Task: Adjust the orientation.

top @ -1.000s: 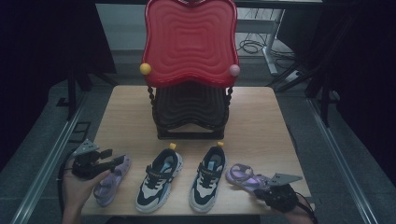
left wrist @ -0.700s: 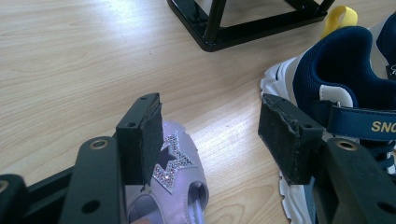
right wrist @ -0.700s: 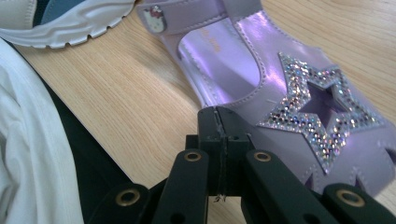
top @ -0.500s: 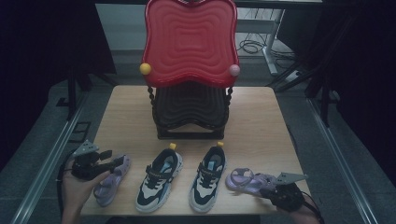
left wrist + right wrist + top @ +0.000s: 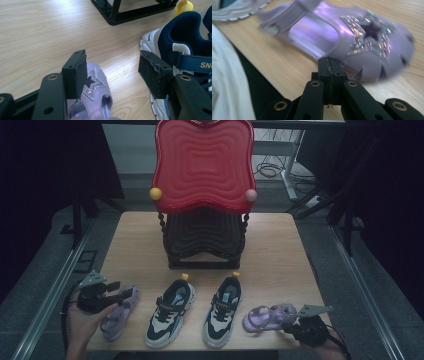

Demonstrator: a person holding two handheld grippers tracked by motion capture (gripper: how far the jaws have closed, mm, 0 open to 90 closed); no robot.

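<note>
A wooden table (image 5: 280,250) seen from above, with a red chair (image 5: 202,165) standing at its far middle and four shoes in a row along the near edge. We hold the left gripper (image 5: 116,296) over the left sandal (image 5: 117,317), a pale purple shoe lying at the left end of the row; in the left gripper view its jaws stand wide apart, one pad beside the glitter star on the sandal (image 5: 93,95) and the other close against the left sneaker (image 5: 185,57), and neither pad presses on the sandal. The two sneakers, left (image 5: 170,317) and right (image 5: 222,315), lie side by side between the sandals, heels with yellow loops toward the chair. We hold the right gripper (image 5: 286,329) at the near right corner of the table, its jaws closed flat against each other with nothing between them; in the right gripper view their tips (image 5: 328,68) sit just beside the edge of the right sandal (image 5: 352,42), and we cannot tell whether they touch it. That right sandal (image 5: 265,317) lies crosswise, its toe toward the gripper.
</note>
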